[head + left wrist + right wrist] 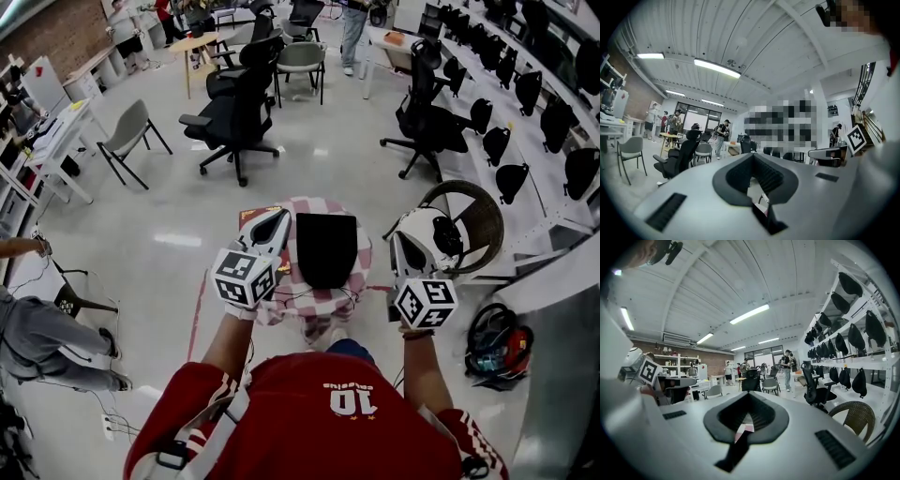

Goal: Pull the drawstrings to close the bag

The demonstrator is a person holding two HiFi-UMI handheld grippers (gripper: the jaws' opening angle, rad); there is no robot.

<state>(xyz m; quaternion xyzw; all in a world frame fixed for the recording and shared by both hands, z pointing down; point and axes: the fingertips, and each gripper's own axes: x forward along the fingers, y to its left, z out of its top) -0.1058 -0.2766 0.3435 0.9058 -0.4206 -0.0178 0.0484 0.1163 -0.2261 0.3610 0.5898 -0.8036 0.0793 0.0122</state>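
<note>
Checked red-white bag (323, 302), black middle, held aloft

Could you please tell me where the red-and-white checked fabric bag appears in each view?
Head view: red-and-white checked fabric bag, lower centre.
Left gripper view: pink-and-white sliver under the jaws.
Right gripper view: same, lower centre.
Shared landmark: black swivel office chair.

Illumination is bright and even. Ceiling light strips (717, 68) above the left gripper (752, 157) are the source and burn out to white. The floor (178, 239) ahead of it carries soft glare patches, and shadows under the chairs (234, 122) are faint. Both gripper views show strong barrel distortion with black corners. Gripper bodies nearest the lens are blurred, while the room beyond is sharper.
</note>
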